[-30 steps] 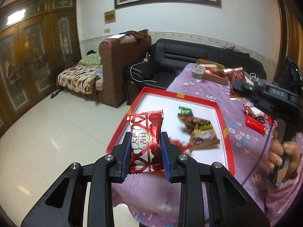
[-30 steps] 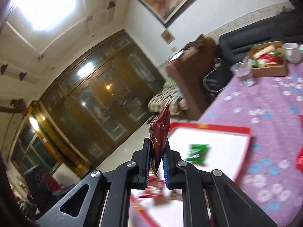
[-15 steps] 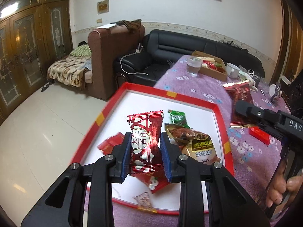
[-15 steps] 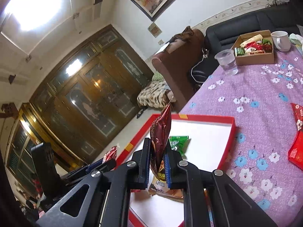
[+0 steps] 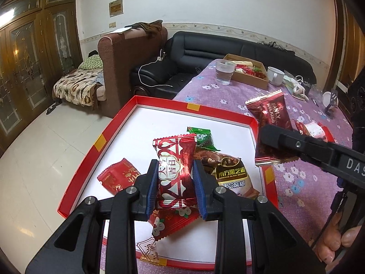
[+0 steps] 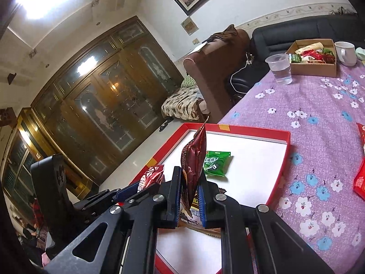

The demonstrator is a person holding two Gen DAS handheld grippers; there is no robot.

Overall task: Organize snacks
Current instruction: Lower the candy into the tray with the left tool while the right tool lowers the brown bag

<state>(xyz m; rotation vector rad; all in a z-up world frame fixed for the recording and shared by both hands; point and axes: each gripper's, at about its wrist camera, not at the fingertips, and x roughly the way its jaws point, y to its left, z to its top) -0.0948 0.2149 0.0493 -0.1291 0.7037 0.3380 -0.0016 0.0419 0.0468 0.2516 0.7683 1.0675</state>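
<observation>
My left gripper (image 5: pixel 175 183) is shut on a red and white snack packet (image 5: pixel 174 159) and holds it above the near part of the red-rimmed white tray (image 5: pixel 159 101). My right gripper (image 6: pixel 190 196) is shut on a dark red snack packet (image 6: pixel 194 159), held edge-on above the tray (image 6: pixel 251 129). In the left wrist view that dark red packet (image 5: pixel 270 118) hangs over the tray's right rim. The tray holds a green packet (image 5: pixel 202 137), a brown packet (image 5: pixel 230 175) and red packets (image 5: pixel 117 178).
The purple flowered tablecloth (image 6: pixel 319 105) carries a plastic cup of water (image 6: pixel 279 68), a cardboard box of snacks (image 6: pixel 312 57), a white mug (image 6: pixel 345 52) and loose red packets (image 5: pixel 312 131) at right. A brown armchair and black sofa stand behind.
Both grippers have moved forward and down over the tray with their packets still held. The tray and its packets look nearer and larger.
</observation>
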